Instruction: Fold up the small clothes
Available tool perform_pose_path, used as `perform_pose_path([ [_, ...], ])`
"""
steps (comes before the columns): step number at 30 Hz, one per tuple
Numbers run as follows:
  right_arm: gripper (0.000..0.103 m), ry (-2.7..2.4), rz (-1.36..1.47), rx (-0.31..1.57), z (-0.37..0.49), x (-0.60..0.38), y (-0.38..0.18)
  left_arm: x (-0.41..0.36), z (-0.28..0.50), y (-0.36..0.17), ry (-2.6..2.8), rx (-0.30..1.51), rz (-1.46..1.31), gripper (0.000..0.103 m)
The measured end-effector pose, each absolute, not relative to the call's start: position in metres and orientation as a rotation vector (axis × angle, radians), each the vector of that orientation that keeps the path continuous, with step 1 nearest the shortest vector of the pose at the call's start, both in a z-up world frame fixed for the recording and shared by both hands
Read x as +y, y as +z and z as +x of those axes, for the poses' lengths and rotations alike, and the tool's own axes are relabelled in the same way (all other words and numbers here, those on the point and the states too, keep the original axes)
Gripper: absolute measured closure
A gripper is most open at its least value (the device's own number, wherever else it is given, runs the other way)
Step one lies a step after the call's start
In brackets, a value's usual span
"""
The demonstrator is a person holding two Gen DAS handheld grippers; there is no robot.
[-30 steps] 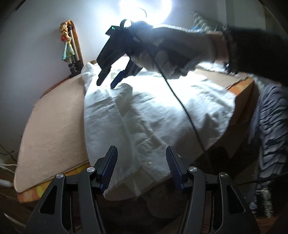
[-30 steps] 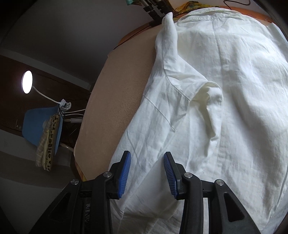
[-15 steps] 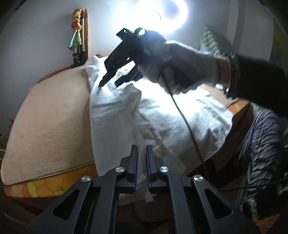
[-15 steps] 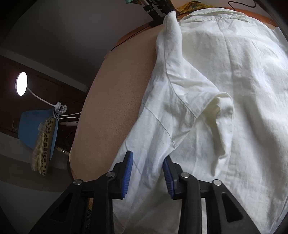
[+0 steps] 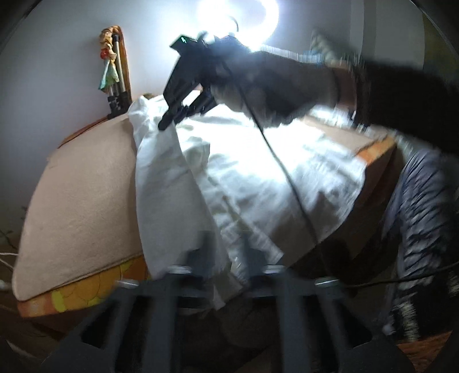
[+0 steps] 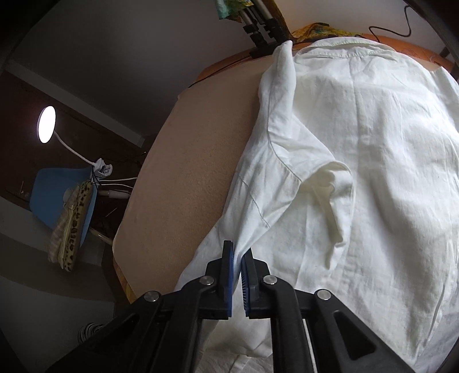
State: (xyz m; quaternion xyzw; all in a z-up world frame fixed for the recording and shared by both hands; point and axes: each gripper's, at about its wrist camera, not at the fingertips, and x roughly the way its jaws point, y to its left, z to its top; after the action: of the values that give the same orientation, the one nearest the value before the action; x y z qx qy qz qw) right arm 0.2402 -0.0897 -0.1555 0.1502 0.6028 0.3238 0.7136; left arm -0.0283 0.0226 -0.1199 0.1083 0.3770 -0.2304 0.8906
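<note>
A white short-sleeved shirt (image 6: 373, 160) lies spread on a beige-topped table (image 6: 189, 160), its left side edge lifted into a ridge and the sleeve (image 6: 330, 195) folded over the body. My right gripper (image 6: 237, 258) is shut on the shirt's left side edge below the sleeve. In the blurred left wrist view the shirt (image 5: 258, 178) hangs over the near table edge; my left gripper (image 5: 225, 252) has shirt hem cloth lying between its fingers. The right gripper also shows there (image 5: 172, 117), pinching the raised fold near the far end.
A tripod with coloured cloth (image 5: 113, 74) stands at the table's far left corner. A ring light (image 5: 238, 20) glares behind. A blue chair with patterned cloth (image 6: 66, 200) and a lamp (image 6: 47, 123) stand left of the table (image 5: 77, 200). The person's striped clothing (image 5: 424, 218) is at the right.
My right gripper closed on the shirt's side edge and raised it into a fold. My left gripper closed at the hem half a second ago; its jaws now show apart, blurred, with cloth between.
</note>
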Motion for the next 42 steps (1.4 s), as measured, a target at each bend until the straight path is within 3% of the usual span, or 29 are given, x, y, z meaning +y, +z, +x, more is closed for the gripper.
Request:
perform_pose_path([
  [2,0.1,0.711,0.338,1.34,0.24,-0.09,-0.16,0.012,-0.032,-0.126,-0.443,0.743,0.297,0.046],
  [10,0.101,0.746,0.398,1.332,0.242,-0.08,-0.159,0.006,-0.007,-0.153,-0.276,0.758,0.426,0.046],
  [11,0.101,0.751,0.388,1.329,0.242,-0.078,-0.159,0.01,-0.005,-0.153,-0.27,0.762,0.405,0.049],
  [15,0.101,0.751,0.371,1.335,0.242,-0.076,-0.162,0.027,-0.002,-0.145,-0.287,0.771,0.327,0.086],
  [18,0.102,0.745,0.357,1.338,0.242,-0.075,-0.165,0.038,-0.002,-0.138,-0.335,0.779,0.257,0.097],
  [25,0.103,0.743,0.231,1.299,0.233,-0.089,-0.146,0.029,-0.014,-0.103,-0.49,0.776,0.112,0.098],
  [34,0.103,0.676,0.246,1.346,0.232,-0.12,-0.181,-0.012,-0.016,-0.144,-0.634,0.924,0.153,0.098],
  [42,0.103,0.673,0.158,1.317,0.232,-0.117,-0.179,0.011,-0.044,-0.113,-0.67,0.911,0.088,0.094],
])
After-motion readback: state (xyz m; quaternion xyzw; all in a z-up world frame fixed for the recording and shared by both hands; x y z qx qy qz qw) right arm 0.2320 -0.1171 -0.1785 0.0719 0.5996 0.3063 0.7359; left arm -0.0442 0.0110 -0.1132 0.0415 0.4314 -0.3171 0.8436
